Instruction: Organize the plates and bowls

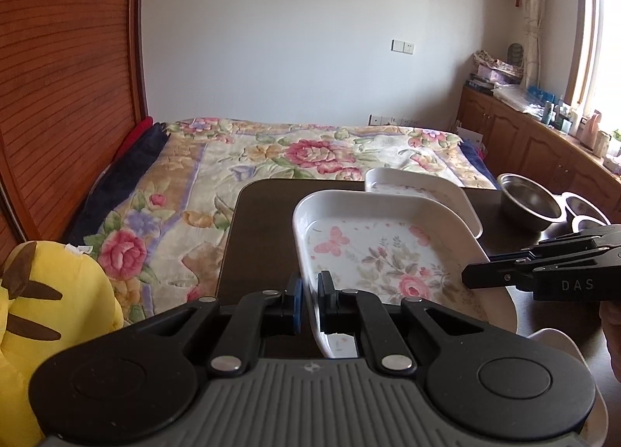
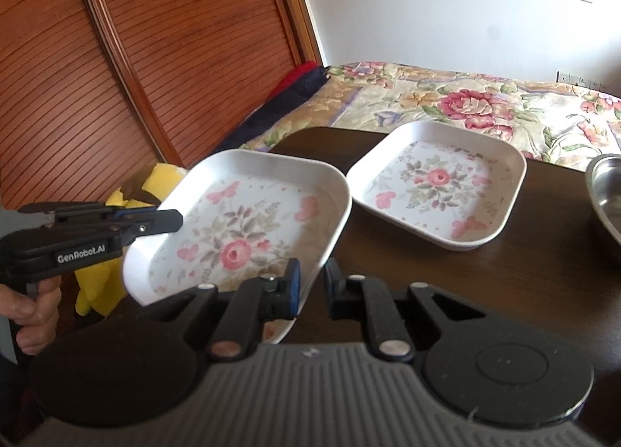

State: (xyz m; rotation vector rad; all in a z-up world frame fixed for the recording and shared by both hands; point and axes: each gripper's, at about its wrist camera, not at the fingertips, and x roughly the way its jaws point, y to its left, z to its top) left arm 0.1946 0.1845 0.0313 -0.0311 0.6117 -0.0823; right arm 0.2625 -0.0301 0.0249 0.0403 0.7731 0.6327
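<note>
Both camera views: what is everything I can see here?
held plate: 1, white with rose print, lifted over the table
second plate: 1, same pattern, flat on the table
steel bowl: 1, silver, table's right side
table: 1, dark brown, against the bed
bed: 1, floral blanket, behind the table
plush toy: 1, yellow, left of table
left gripper: 1, black, clamped on held plate's rim
right gripper: 1, black, clamped on the opposite rim
</note>
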